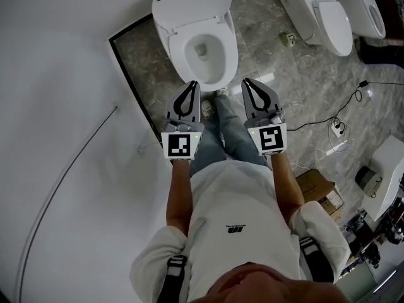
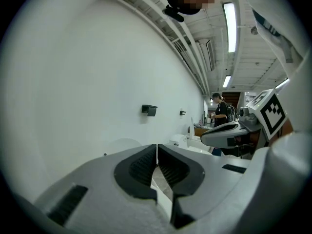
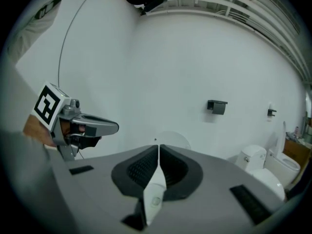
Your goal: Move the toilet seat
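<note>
A white toilet (image 1: pixel 202 49) stands against the white wall. Its lid (image 1: pixel 192 5) is raised and the seat ring lies down around the bowl. My left gripper (image 1: pixel 192 84) hangs shut and empty just in front of the bowl's near rim. My right gripper (image 1: pixel 247 81) is level with it at the rim's right side, also shut with nothing in it. In the left gripper view the jaws (image 2: pixel 157 146) meet in a closed line. In the right gripper view the jaws (image 3: pixel 159 146) are closed too, with the round raised lid (image 3: pixel 173 139) behind them.
Two more toilets (image 1: pixel 323 14) (image 1: pixel 367 8) stand at the upper right. Cables and a plug (image 1: pixel 334 128) lie on the marble floor, near a cardboard box (image 1: pixel 322 191). The white wall (image 1: pixel 57 137) fills the left. A person (image 2: pixel 222 112) stands far off.
</note>
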`<state>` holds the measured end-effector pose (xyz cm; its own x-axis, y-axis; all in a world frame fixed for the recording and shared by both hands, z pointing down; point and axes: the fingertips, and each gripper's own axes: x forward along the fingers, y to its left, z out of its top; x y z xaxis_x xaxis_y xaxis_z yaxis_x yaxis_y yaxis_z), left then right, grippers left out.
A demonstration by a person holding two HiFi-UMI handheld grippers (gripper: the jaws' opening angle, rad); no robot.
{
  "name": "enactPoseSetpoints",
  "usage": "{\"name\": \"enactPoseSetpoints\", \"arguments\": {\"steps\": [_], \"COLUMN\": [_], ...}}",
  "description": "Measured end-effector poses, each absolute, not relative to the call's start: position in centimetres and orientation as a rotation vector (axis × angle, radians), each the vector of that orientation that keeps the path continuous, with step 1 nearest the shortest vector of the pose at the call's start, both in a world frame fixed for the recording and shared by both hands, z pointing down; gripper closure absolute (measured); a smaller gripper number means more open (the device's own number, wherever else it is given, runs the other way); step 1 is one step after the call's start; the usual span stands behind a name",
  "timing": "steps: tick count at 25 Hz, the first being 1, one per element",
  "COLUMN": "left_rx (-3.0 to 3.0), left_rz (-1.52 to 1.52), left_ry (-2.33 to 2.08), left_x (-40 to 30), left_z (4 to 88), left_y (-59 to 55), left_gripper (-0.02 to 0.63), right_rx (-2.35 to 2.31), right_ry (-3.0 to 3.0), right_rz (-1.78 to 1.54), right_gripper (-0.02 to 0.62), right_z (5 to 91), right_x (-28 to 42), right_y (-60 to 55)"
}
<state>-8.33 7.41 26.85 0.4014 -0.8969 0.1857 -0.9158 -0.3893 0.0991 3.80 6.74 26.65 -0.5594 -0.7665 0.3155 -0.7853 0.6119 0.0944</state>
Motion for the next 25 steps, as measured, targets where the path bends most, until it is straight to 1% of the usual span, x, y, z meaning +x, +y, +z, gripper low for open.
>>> {"name": "enactPoseSetpoints", "arguments": {"steps": [3, 25], "left_rx": [2.461, 2.339], "left_rz": [0.178, 0.32], "left_ry": [-1.604, -1.586], "left_x": [-8.1, -8.0], "left_z": [28.6, 42.1], "left_y": [7.1, 6.7], "left_gripper": [0.575, 0.575], "right_rx": [1.267, 1.181], "right_ry": [-2.493, -2.395], "right_rz": [0.152, 0.238], "right_gripper": [0.563, 0.563], "right_z": [28.6, 42.7], "right_x": [4.5, 5.6], "right_y": [6.3, 5.0]}}
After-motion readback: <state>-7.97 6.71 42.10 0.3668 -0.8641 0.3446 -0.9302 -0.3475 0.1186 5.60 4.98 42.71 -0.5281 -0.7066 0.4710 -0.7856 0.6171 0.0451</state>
